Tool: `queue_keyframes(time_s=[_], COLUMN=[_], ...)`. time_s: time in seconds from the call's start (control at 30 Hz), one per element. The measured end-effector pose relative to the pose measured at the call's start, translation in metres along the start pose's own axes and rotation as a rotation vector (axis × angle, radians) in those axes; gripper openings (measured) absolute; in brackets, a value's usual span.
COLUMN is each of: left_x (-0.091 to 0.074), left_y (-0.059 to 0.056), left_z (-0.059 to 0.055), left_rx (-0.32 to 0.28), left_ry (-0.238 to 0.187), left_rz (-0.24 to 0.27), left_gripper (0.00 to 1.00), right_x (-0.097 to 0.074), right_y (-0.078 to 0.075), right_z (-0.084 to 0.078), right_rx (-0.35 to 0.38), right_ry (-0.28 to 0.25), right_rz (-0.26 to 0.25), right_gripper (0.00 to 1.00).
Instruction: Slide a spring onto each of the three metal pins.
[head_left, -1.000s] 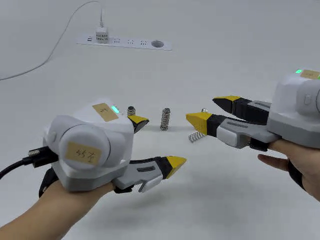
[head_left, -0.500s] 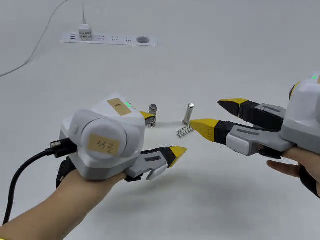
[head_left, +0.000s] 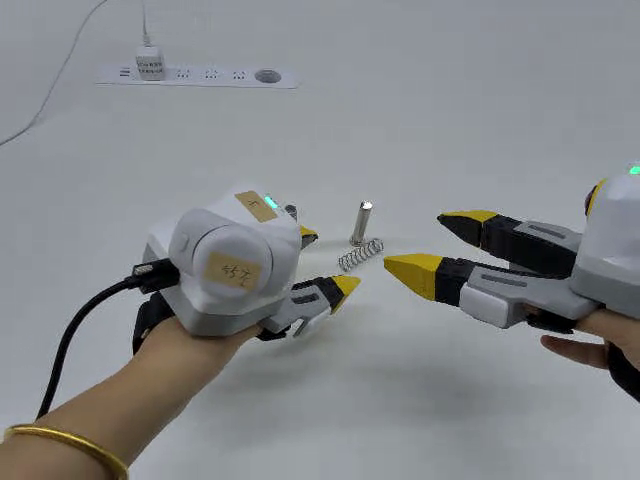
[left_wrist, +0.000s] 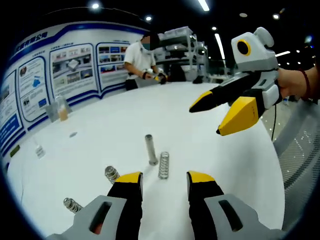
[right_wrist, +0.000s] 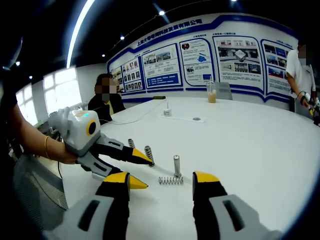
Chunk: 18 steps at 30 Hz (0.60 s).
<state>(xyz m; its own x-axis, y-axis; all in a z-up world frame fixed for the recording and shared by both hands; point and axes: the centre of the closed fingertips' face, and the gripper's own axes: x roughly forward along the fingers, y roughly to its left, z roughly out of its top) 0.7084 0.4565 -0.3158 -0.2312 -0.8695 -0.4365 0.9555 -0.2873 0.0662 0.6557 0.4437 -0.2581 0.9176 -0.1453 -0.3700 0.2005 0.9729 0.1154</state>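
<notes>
Left tongs (head_left: 330, 260) and right tongs (head_left: 418, 240) are both open and empty, near a spring (head_left: 361, 254) lying by a pin (head_left: 361, 222) mid-frame.

Three metal pins (left_wrist: 149, 149), three coil springs (left_wrist: 163, 165).

spring (head_left: 361, 254) beside pin (head_left: 361, 222), open tabletop (head_left: 450, 120) around

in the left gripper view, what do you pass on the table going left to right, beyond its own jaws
sprung pin → second sprung pin → bare pin → loose spring → right gripper, held above the table
</notes>
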Motion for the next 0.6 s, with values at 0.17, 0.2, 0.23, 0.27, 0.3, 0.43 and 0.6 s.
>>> queue_keyframes(time_s=[0.17, 0.2, 0.23, 0.27, 0.3, 0.43, 0.6], left_x=[0.008, 0.01, 0.012, 0.013, 0.014, 0.02, 0.026], left_y=[-0.001, -0.001, -0.002, -0.002, -0.003, -0.003, -0.005], left_z=[-0.003, -0.003, -0.004, -0.004, -0.005, -0.008, -0.012], left_rx=[-0.009, -0.012, -0.012, -0.007, -0.003, -0.004, 0.024], left_ry=[0.01, 0.01, 0.012, 0.015, 0.017, 0.031, 0.061], left_rz=[-0.008, -0.01, -0.012, -0.014, -0.014, -0.02, -0.029], left_gripper=[0.31, 0.31, 0.3, 0.29, 0.29, 0.26, 0.22], right_x=[-0.003, -0.003, -0.003, -0.004, -0.004, -0.005, -0.007], right_y=[-0.001, -0.001, -0.001, -0.001, -0.001, 0.0, -0.002], right_z=[0.0, 0.0, -0.001, -0.001, -0.001, -0.003, -0.005], right_rx=[0.005, 0.006, 0.008, 0.01, 0.011, 0.01, 0.031], right_ry=[-0.003, -0.002, -0.002, 0.0, 0.002, 0.004, 0.007], right_rz=[-0.006, -0.005, -0.003, -0.002, -0.001, 0.0, -0.007], right_gripper=[0.51, 0.5, 0.5, 0.5, 0.5, 0.49, 0.49])
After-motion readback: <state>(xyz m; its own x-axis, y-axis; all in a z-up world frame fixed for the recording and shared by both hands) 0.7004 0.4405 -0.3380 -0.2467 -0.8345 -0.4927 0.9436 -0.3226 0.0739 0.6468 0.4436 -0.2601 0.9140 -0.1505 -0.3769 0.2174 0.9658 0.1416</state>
